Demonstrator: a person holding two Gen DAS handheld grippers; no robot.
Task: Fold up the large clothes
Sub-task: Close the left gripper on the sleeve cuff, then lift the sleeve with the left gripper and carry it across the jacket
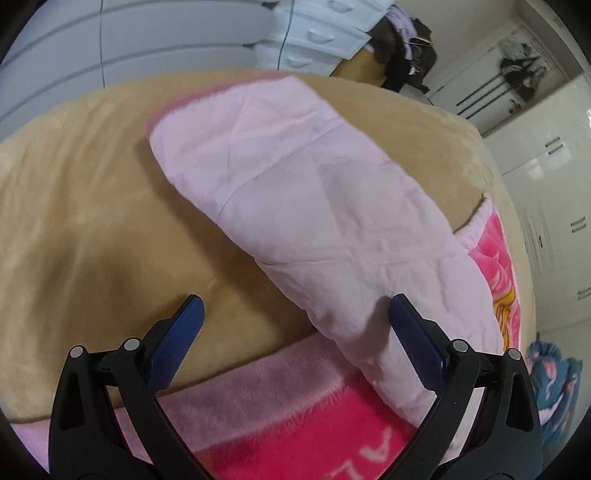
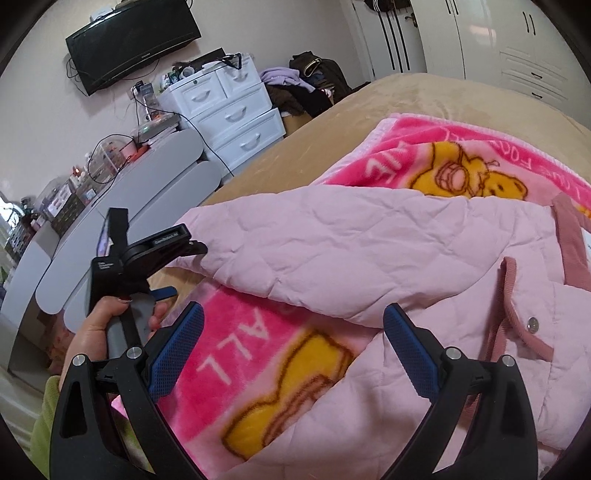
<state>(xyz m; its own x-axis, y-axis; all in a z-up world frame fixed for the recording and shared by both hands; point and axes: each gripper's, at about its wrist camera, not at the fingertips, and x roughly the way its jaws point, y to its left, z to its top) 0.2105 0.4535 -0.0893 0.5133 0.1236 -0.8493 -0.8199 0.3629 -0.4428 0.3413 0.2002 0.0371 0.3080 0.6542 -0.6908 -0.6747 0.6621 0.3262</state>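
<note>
The pink quilted jacket [image 1: 306,206] lies on the bed, partly on a tan bedspread [image 1: 92,229] and partly on a hot-pink cartoon blanket [image 1: 295,413]. From the left wrist camera you're looking at one long padded section of it, probably a sleeve, running diagonally from upper left down to the lower right. The left hand-held gripper [image 1: 295,317] has its jaws spread wide with nothing between them; the right blue pad [image 1: 413,339] sits just at the edge of the jacket fabric, the left pad is over bare bedspread. A white drawer unit [image 1: 317,33] sits beyond the bed.

Right wrist camera: the jacket [image 2: 369,243] is spread across the blanket [image 2: 461,166], with a darker pink trim [image 2: 570,243] and a snap button [image 2: 532,325] showing on the right. The right hand-held gripper [image 2: 291,332] is wide open too, empty, hovering over the blanket and the jacket's lower edge. Off to the left a hand [image 2: 99,328] holds the other gripper's handle, and that one points toward the sleeve end. A TV [image 2: 133,40] hangs on the wall above the drawers [image 2: 229,114].
</note>
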